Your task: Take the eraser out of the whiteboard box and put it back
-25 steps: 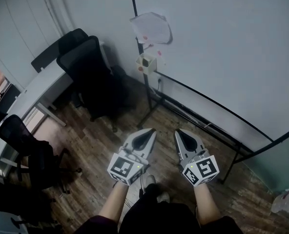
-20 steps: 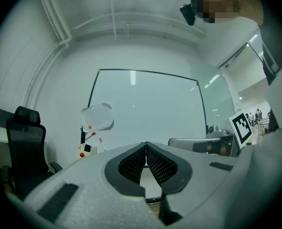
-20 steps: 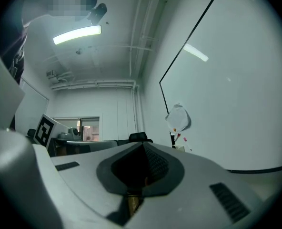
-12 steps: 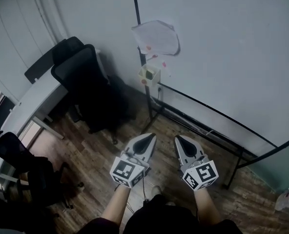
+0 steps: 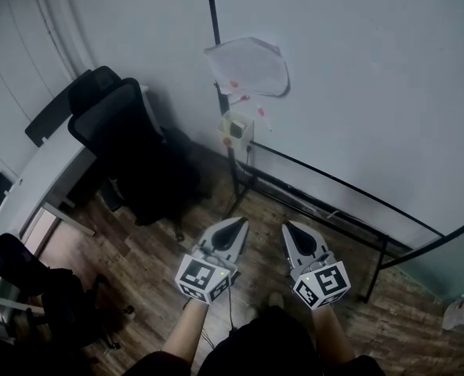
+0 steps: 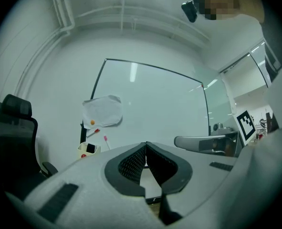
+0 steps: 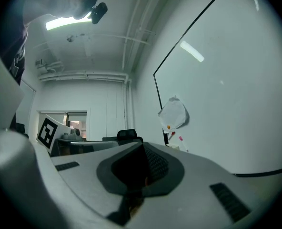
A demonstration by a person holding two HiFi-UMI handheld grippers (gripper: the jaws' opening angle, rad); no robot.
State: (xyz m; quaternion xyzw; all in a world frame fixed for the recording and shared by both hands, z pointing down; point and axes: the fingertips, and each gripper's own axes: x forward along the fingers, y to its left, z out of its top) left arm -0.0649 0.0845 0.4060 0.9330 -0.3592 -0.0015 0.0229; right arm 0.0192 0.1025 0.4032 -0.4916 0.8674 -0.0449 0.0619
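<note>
Ahead of the two tongs, up the head view, hangs the task's thing. The left tongs [image 5: 234,227] and right tongs [image 5: 293,229] are held level, side by side, each with its jaws pressed together on nothing. The whiteboard box [image 5: 234,126] sits at the left post of the whiteboard [image 5: 357,77]. It is well apart from both tongs and almost straight beyond the left pair, which I judge the nearer. From the left gripper view it lies left of the jaw line. A dark block inside it is likely the eraser [image 6: 90,148], too small to show its long axis. Against a second ago, the box stands lower and nearer the tongs, and the chair [image 5: 126,143] has slid leftward. Both tongs are closed as before.
</note>
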